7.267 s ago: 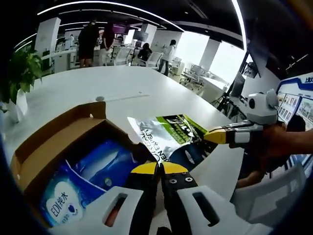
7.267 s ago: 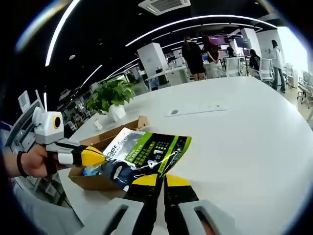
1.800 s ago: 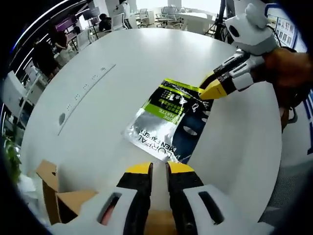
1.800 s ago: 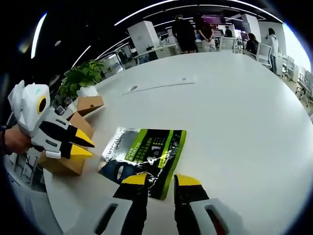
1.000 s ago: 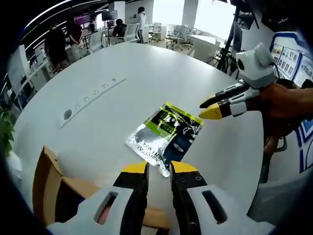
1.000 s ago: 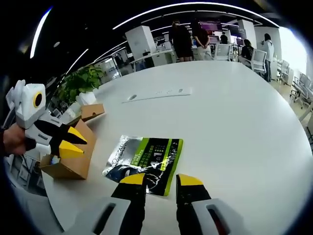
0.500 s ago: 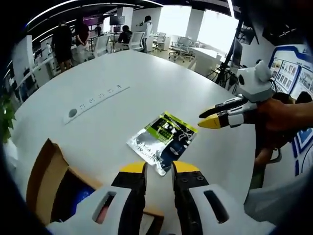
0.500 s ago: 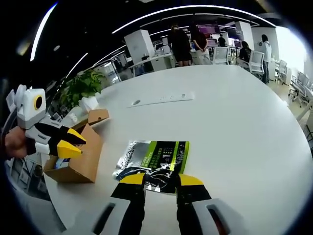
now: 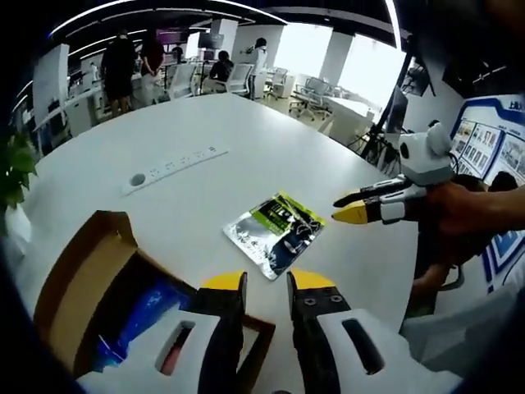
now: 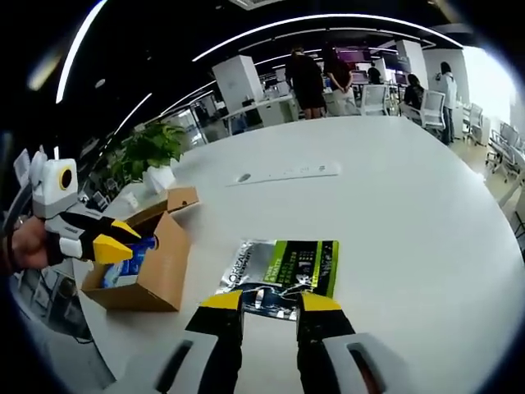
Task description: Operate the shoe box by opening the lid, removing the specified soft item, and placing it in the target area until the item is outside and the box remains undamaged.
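Jaws of the left gripper [image 9: 267, 281] rise from the bottom of the left gripper view with a narrow gap between their yellow tips, holding nothing, poised above the near edge of the open cardboard shoe box [image 9: 82, 287]. Inside the box lie blue packets [image 9: 139, 316]; their print is too blurred to read. Beyond the tips, the silver-and-green pouch [image 9: 275, 231] lies flat on the white worktop [image 9: 205, 131], apart from the box. Farther back sits a white power strip [image 9: 176, 160]. From the right comes the right gripper [image 9: 349, 209], in a hand [image 9: 472, 215], jaws nearly together and empty.

In the right gripper view, the right gripper [image 10: 269, 302] stands parted, empty, just short of the pouch [image 10: 283, 267], whose lettering is not legible. The box [image 10: 143, 267] stands left, flap [image 10: 182, 199] raised, with the left gripper [image 10: 111, 240] over its opening and a potted plant [image 10: 152, 156] behind.
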`<action>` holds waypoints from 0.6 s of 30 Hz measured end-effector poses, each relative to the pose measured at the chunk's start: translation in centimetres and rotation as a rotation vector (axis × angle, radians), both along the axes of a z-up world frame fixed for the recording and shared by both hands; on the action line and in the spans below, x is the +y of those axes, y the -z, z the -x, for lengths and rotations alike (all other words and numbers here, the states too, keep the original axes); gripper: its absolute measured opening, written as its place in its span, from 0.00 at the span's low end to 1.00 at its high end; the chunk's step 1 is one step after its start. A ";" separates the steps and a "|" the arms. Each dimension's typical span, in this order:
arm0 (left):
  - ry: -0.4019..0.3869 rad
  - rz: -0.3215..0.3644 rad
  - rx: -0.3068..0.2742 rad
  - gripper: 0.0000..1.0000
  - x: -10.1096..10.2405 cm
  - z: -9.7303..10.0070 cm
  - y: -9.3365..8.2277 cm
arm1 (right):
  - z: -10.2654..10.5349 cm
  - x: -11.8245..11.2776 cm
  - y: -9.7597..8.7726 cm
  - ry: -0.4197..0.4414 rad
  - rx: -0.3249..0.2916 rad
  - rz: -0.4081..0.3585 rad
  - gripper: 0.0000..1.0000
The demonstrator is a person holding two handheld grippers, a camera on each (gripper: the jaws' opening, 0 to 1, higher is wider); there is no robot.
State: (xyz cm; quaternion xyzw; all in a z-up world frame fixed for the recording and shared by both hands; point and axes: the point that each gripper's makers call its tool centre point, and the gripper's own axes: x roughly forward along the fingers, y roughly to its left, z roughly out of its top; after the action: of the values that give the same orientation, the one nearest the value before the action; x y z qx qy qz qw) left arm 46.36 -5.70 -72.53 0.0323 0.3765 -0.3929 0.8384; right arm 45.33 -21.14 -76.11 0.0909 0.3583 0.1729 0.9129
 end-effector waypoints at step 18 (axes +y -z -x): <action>-0.091 0.022 -0.058 0.20 7.3 2.1 -2.6 | 1.0 6.2 -3.5 -0.076 -0.064 -0.034 0.24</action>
State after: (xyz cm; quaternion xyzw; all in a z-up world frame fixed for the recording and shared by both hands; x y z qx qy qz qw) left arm 44.24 1.62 -69.90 0.0173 0.3487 -0.3574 0.8662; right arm 44.37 -14.91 -72.60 0.0871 0.3290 0.2165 0.9151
